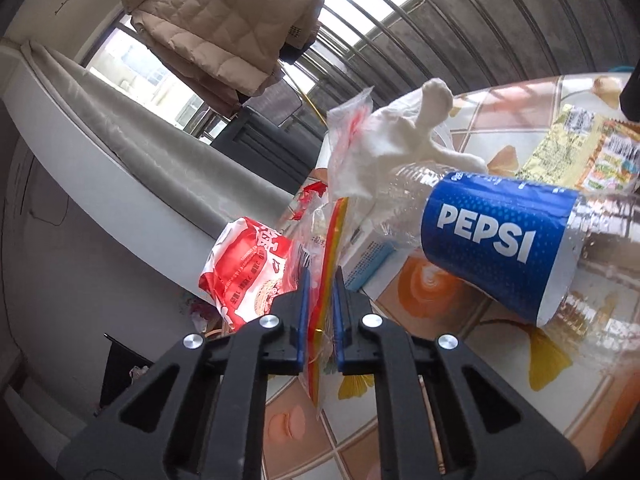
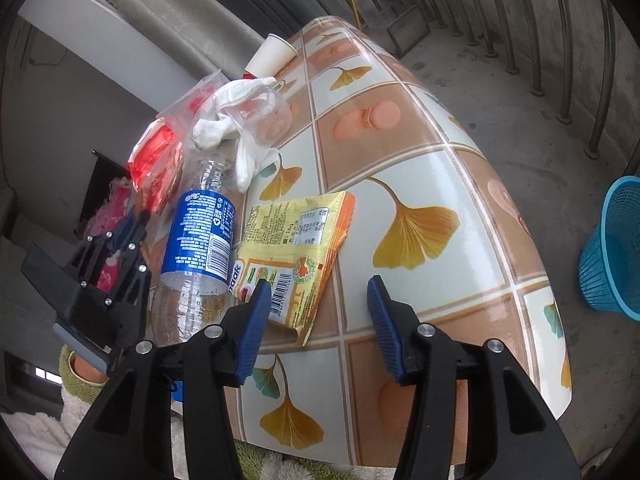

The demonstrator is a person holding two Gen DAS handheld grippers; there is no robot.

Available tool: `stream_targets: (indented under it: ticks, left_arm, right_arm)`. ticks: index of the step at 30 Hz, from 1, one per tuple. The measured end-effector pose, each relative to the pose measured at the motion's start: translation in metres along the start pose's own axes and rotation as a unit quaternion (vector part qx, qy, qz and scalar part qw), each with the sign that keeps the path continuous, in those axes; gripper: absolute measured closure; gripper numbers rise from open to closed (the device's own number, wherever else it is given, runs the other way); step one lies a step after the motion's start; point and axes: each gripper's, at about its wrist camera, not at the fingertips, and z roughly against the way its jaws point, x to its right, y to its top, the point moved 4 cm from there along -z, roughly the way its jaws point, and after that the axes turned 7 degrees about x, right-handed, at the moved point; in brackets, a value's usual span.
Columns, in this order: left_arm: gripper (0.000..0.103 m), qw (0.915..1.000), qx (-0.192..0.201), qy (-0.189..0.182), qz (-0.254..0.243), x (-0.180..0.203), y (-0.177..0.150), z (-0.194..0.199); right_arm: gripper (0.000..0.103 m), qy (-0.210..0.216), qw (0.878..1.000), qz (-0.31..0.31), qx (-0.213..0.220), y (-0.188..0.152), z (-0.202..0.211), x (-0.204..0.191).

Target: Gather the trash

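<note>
My left gripper (image 1: 321, 280) is shut on a clear zip bag (image 1: 326, 264) with a red and yellow seal strip, at the table's left edge. A red snack wrapper (image 1: 244, 276) lies just left of it. An empty Pepsi bottle (image 1: 500, 248) lies on its side to the right, with white crumpled tissue (image 1: 404, 140) behind. My right gripper (image 2: 316, 312) is open, just above a yellow snack packet (image 2: 296, 240). The right wrist view also shows the Pepsi bottle (image 2: 200, 240), the tissue (image 2: 236, 128), a clear plastic cup (image 2: 268, 116), a white paper cup (image 2: 272, 56) and my left gripper (image 2: 138, 216).
The table (image 2: 440, 184) has a glossy tiled cloth with ginkgo leaves. A blue mesh waste basket (image 2: 616, 248) stands on the floor to the right. A beige coat (image 1: 216, 28) hangs by the barred window. A grey curtain hangs left of the table.
</note>
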Motion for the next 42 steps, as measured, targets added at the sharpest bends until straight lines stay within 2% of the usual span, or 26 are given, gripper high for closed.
stream_targets:
  ticks: [2, 5, 7, 10, 13, 15, 18, 19, 20, 23, 28, 30, 35, 36, 39, 40, 42]
  left_arm:
    - [0.095, 0.9996, 0.006, -0.004, 0.027, -0.01, 0.004, 0.007]
    - [0.096, 0.9971, 0.014, -0.011, 0.074, -0.023, 0.01, 0.022]
    - [0.096, 0.9937, 0.019, -0.017, 0.109, -0.033, 0.013, 0.029]
    - [0.096, 0.9861, 0.022, -0.031, 0.162, -0.048, 0.014, 0.036]
    - [0.096, 0.9755, 0.029, -0.044, 0.214, -0.063, 0.015, 0.041]
    - [0.096, 0.9698, 0.035, -0.048, 0.236, -0.068, 0.013, 0.047]
    - [0.096, 0.9654, 0.041, -0.049, 0.253, -0.074, 0.012, 0.052]
    - [0.096, 0.9645, 0.043, -0.051, 0.256, -0.075, 0.012, 0.054]
    - [0.096, 0.9639, 0.044, -0.053, 0.257, -0.075, 0.012, 0.054]
    - [0.096, 0.963, 0.048, -0.058, 0.259, -0.074, 0.01, 0.058]
    - [0.096, 0.9597, 0.061, -0.06, 0.268, -0.077, 0.014, 0.067]
    - [0.097, 0.9581, 0.068, -0.057, 0.272, -0.08, 0.016, 0.072]
    - [0.098, 0.9543, 0.085, -0.053, 0.282, -0.089, 0.025, 0.082]
    - [0.099, 0.9538, 0.087, -0.053, 0.283, -0.091, 0.027, 0.083]
    - [0.1, 0.9514, 0.094, -0.056, 0.288, -0.094, 0.032, 0.089]
    - [0.101, 0.9504, 0.097, -0.057, 0.29, -0.096, 0.033, 0.091]
    - [0.101, 0.948, 0.103, -0.061, 0.295, -0.098, 0.037, 0.095]
  right_arm:
    - [0.048, -0.014, 1.0, 0.022, 0.006, 0.0, 0.001, -0.005]
    - [0.034, -0.036, 0.995, 0.087, 0.019, 0.001, 0.001, -0.018]
    - [0.022, -0.044, 0.986, 0.156, 0.03, 0.001, -0.001, -0.031]
    - [0.012, -0.047, 0.966, 0.253, 0.029, 0.0, -0.012, -0.05]
    - [0.011, -0.06, 0.95, 0.305, 0.011, 0.002, -0.033, -0.056]
    - [0.011, -0.075, 0.949, 0.306, -0.004, 0.002, -0.049, -0.052]
    - [0.011, -0.098, 0.941, 0.323, 0.004, 0.0, -0.06, -0.052]
    - [0.011, -0.098, 0.943, 0.318, 0.005, 0.0, -0.06, -0.052]
    - [0.013, -0.098, 0.945, 0.312, 0.006, 0.0, -0.062, -0.052]
    - [0.028, -0.104, 0.949, 0.296, 0.017, 0.001, -0.057, -0.051]
    - [0.059, -0.123, 0.956, 0.266, 0.026, 0.007, -0.049, -0.045]
    - [0.064, -0.122, 0.959, 0.255, 0.025, 0.008, -0.048, -0.043]
    - [0.076, -0.123, 0.958, 0.258, 0.031, 0.002, -0.045, -0.046]
    - [0.08, -0.119, 0.959, 0.254, 0.032, 0.001, -0.045, -0.047]
    - [0.085, -0.113, 0.964, 0.238, 0.038, -0.001, -0.04, -0.046]
    - [0.09, -0.108, 0.967, 0.227, 0.039, -0.002, -0.037, -0.045]
    - [0.092, -0.091, 0.973, 0.205, 0.045, 0.0, -0.028, -0.043]
